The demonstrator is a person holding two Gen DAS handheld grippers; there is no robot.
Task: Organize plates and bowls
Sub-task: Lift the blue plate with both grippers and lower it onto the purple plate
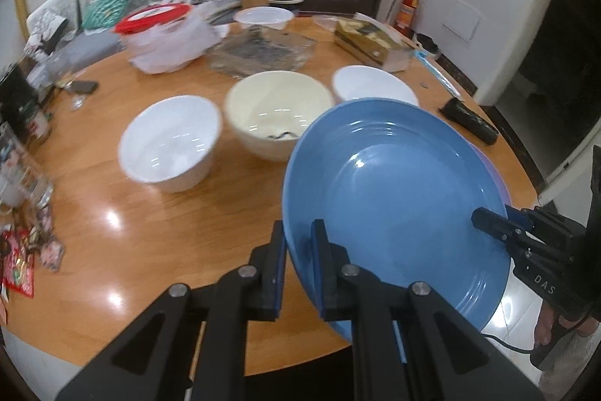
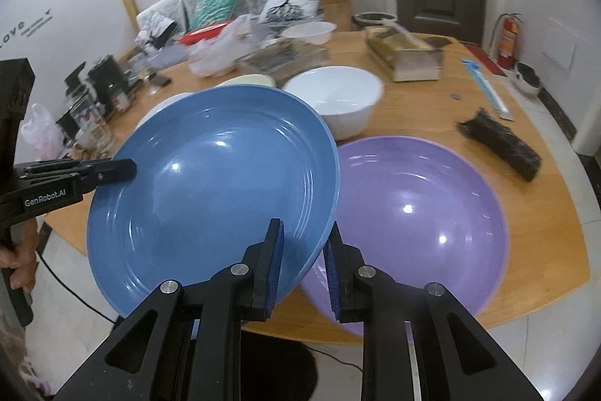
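Blue plate (image 2: pixel 214 183) pinched at opposite rims by both grippers, raised and tilted above the wooden table (image 1: pixel 157 250).

The left gripper (image 1: pixel 298 243) and right gripper (image 2: pixel 304 243) are each closed tight on the rim, one pad inside and one outside. A glossy, ridged surface is shown, partly over a purple plate (image 2: pixel 420 213). "GenRobot.AI" and "DAS" are printed on the grippers.

The blue plate (image 1: pixel 394 198) hid most of the purple plate (image 1: pixel 497 175); the far clutter (image 1: pixel 165 36) on the surface was blurred.
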